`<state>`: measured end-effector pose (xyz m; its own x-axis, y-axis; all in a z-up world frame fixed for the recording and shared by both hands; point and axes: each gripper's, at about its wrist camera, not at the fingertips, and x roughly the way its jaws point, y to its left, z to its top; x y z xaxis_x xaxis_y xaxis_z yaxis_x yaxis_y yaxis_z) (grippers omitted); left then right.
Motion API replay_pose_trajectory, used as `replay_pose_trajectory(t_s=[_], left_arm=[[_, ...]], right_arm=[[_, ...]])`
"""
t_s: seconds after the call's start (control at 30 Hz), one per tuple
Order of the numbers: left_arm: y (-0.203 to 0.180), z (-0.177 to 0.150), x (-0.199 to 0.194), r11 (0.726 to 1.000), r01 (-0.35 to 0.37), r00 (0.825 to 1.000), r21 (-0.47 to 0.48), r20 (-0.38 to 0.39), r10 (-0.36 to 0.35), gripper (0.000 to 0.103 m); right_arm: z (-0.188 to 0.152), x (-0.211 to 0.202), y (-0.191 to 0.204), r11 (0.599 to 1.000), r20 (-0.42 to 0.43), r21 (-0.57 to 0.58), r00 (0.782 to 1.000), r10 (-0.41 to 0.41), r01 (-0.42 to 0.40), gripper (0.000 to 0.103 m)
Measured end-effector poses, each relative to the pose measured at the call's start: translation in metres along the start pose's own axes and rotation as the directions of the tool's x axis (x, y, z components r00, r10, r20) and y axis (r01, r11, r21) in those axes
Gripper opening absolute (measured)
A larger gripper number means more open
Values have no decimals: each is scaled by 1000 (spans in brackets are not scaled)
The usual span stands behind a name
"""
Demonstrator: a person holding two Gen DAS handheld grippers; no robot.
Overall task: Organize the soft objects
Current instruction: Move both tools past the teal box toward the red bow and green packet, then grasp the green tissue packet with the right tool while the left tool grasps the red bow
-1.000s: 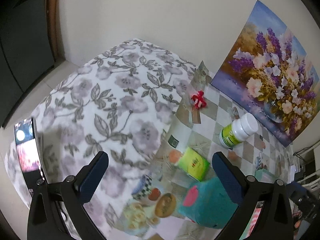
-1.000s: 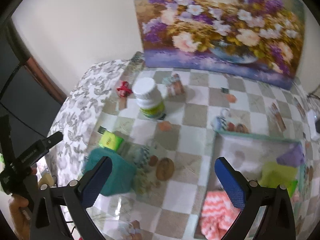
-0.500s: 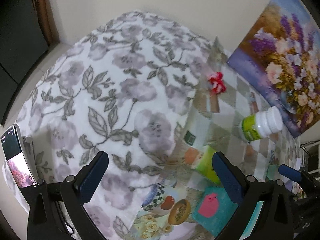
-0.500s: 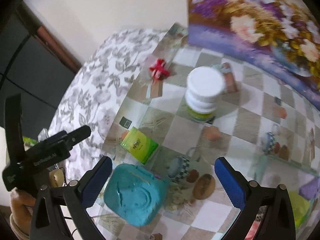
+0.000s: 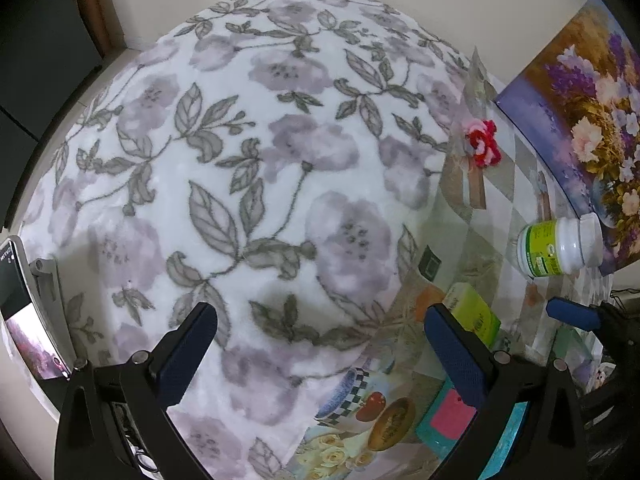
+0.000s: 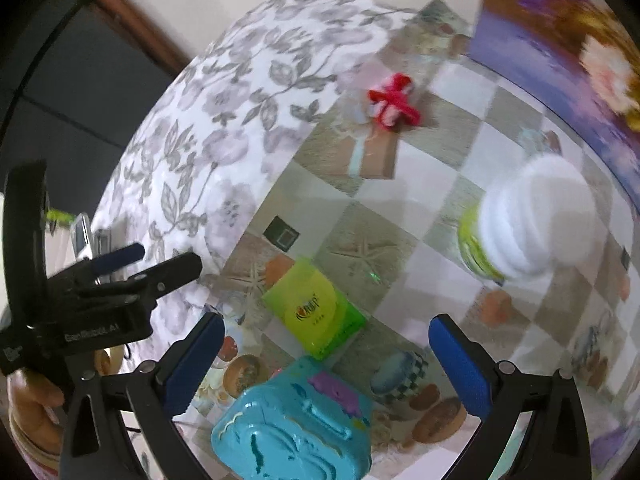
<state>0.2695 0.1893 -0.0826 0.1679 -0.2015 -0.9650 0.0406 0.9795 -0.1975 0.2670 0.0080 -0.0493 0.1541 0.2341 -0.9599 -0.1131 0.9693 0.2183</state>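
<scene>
A folded white blanket with grey-purple flowers [image 5: 260, 168] fills the left wrist view and lies on the left part of the table [image 6: 208, 128]. My left gripper [image 5: 320, 344] is open and empty, low over the blanket's near edge. A small red and white knitted flower [image 5: 484, 146] lies at the blanket's far corner, also in the right wrist view [image 6: 392, 104]. My right gripper [image 6: 326, 356] is open and empty above a teal plastic case [image 6: 296, 428] and a lime green packet [image 6: 316, 312].
A white-capped green bottle [image 6: 524, 232] stands on the checkered tablecloth [image 6: 400, 208]. A flower painting [image 5: 580, 120] leans against the back wall. The teal case also shows in the left wrist view [image 5: 456, 420]. A phone [image 5: 24, 304] is mounted at the left.
Both grippers have swung left toward the blanket. The right gripper has left the tray of cloths, which is out of view, and now hangs over the teal case.
</scene>
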Motion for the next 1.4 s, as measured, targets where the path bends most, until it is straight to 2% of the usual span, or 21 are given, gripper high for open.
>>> replay_pose_trajectory(t_s=[0.07, 0.13, 0.23, 0.37, 0.53, 0.73, 0.97, 1.23, 1.4], left_arm=[[3, 1, 0, 1000, -4, 1000, -4, 3, 4, 103], [5, 1, 1, 1000, -5, 1000, -7, 0, 5, 103], [6, 0, 3, 1000, -7, 1000, -2, -8, 7, 103], [5, -1, 3, 1000, -14, 1000, 12, -11, 14, 103], [3, -1, 7, 999, -31, 999, 27, -17, 31, 103], [3, 2, 12, 998, -47, 999, 37, -20, 47, 103], [0, 2, 18, 997, -60, 997, 58, -45, 62, 103], [-7, 3, 20, 995, -65, 996, 77, -61, 70, 103], [-16, 7, 17, 992, -77, 995, 104, -60, 84, 103]], right_arm=[[1, 9, 9, 997, -27, -66, 999, -32, 30, 103], [0, 17, 15, 991, -51, -118, 997, -65, 59, 99], [0, 27, 18, 985, -79, -163, 994, -74, 61, 92], [1, 39, 21, 970, -110, -220, 986, -126, 100, 90], [2, 49, 29, 950, -137, -293, 979, -151, 105, 85], [2, 58, 40, 932, -143, -342, 974, -175, 118, 85], [10, 75, 48, 937, -174, -331, 968, -180, 114, 82], [24, 86, 39, 949, -182, -295, 968, -174, 115, 60], [26, 79, 18, 964, -165, -240, 973, -159, 116, 59]])
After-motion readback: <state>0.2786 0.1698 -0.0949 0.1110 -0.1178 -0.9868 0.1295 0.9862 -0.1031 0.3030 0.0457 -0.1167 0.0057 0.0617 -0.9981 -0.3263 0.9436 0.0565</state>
